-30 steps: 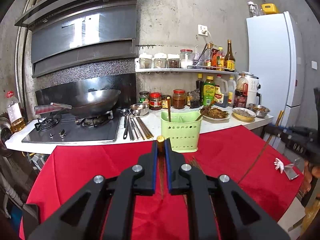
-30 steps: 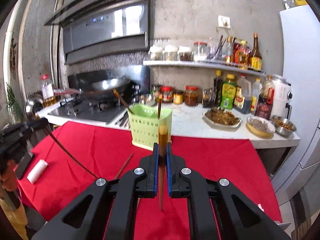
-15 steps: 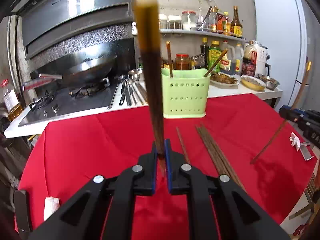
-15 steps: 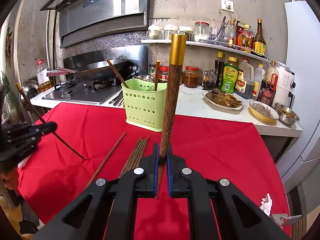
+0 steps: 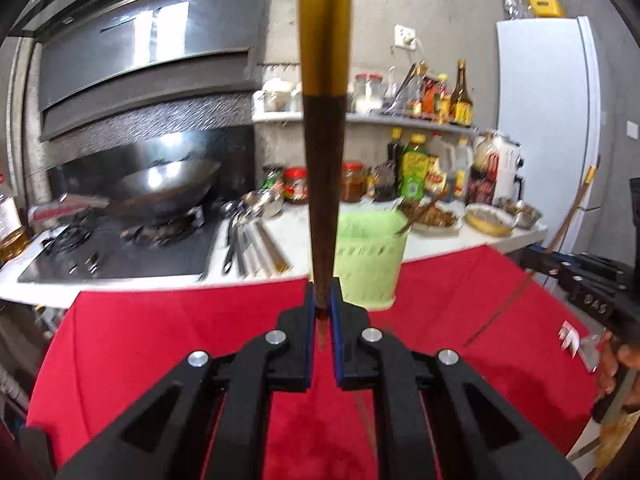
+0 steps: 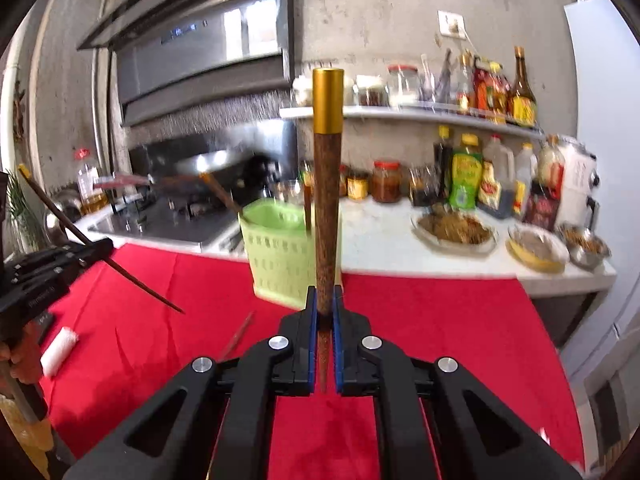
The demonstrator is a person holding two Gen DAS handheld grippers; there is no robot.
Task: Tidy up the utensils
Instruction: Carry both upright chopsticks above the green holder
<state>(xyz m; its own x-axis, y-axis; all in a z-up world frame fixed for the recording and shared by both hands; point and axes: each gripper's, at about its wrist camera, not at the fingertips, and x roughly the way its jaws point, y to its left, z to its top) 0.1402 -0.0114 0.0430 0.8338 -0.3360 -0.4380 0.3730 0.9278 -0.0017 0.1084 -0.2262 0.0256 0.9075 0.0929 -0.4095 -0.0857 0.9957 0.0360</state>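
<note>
Left wrist: we see left hand-held gripper [image 5: 322, 306] clamped on chopstick [image 5: 325, 160] | right hand-held gripper [image 6: 324, 306] likewise clamped on another chopstick [image 6: 327, 200] | green basket [image 6: 280, 256], blurred, probably behind.

The left tool [image 5: 322, 312] fills the lower centre of its view, jaws clamped on a chopstick [image 5: 324, 160] standing upright. The right tool [image 6: 325, 312] does likewise with its own chopstick [image 6: 327, 200]; a hand [image 6: 22, 360] shows at lower left.
</note>
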